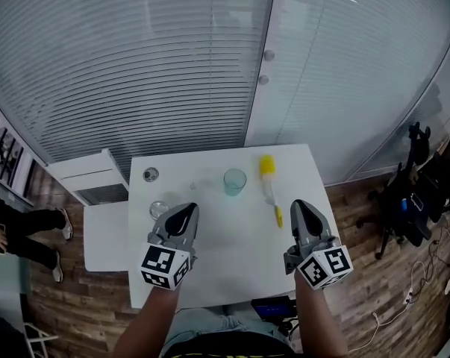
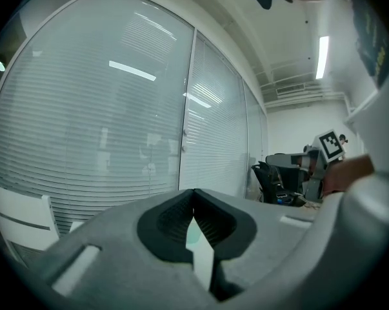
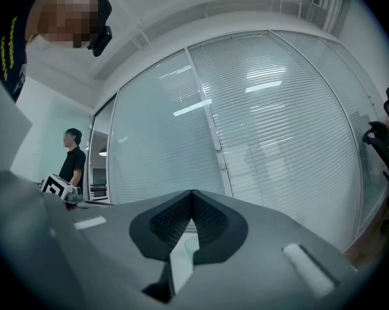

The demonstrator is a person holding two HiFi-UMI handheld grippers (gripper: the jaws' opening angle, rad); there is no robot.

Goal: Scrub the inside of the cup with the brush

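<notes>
A clear, pale green cup point(image 1: 235, 182) stands upright toward the far side of the white table point(image 1: 232, 252). To its right lies the brush point(image 1: 269, 189), its yellow head pointing away from me and its handle toward me. My left gripper point(image 1: 187, 212) hovers over the table, nearer me and left of the cup, shut with nothing in it. My right gripper point(image 1: 298, 207) is shut and empty just right of the brush handle. In the left gripper view the gripper point(image 2: 194, 194) has its jaws together, as has the gripper point(image 3: 192, 194) in the right gripper view. A sliver of the cup point(image 3: 189, 245) shows below the right gripper's jaws.
A small round lid-like object point(image 1: 151, 174) and a clear round dish point(image 1: 158, 209) sit at the table's left. A low white cabinet point(image 1: 90, 179) stands left of the table. A black office chair point(image 1: 407, 196) is at the right. A person point(image 1: 19, 233) stands at the far left.
</notes>
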